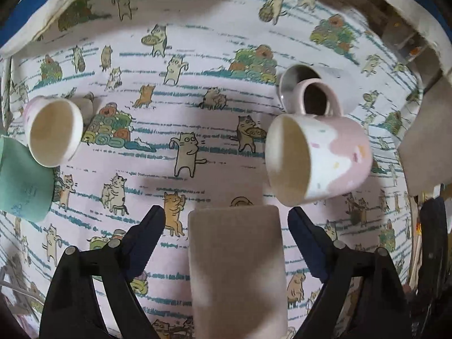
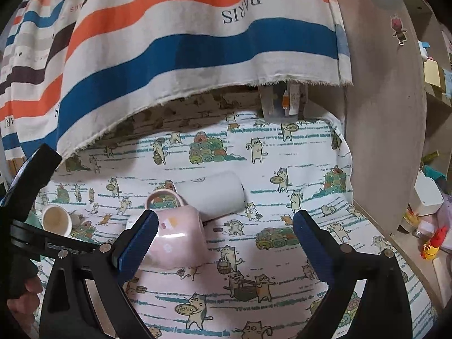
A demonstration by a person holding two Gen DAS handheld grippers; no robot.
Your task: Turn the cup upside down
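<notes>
- Left wrist view: left tool (image 1: 226,226) jaws wide apart and holding nothing; a beige-pink block (image 1: 237,268) sits between them, low in frame (cannot tell what it is, or whether the fingers touch it).
- Pink cup (image 1: 319,158) lies on its side on the cat-print bench cloth (image 1: 197,56), ahead and to the right of this tool; mouth faces left and toward the camera, handle (image 1: 319,96) up and toward the far edge.
- White cylinder (image 1: 310,84) on its side just behind the handle, looks like it is touching. Small cream cup (image 1: 53,132), also tipped over, is well apart toward the left edge, with a green cup (image 1: 22,178) just beside it.
- Right wrist view: right tool (image 2: 226,231) is spread wide too, gripping nothing. Pink cup (image 2: 175,237) lies just inside the left finger (image 2: 138,240), which overlaps its mouth end (contact not clear). Base points right.
- White cylinder (image 2: 212,195) behind it, small cream cup (image 2: 56,220) farther left, striped cloth (image 2: 197,42) hanging over the far edge.
- Key relation: the cup's long axis runs roughly left-right, across the right tool's gap rather than along it. Right tool looks nearer, so likely it shifts left to straddle the body, then closes and rolls the mouth down (my guess).
</notes>
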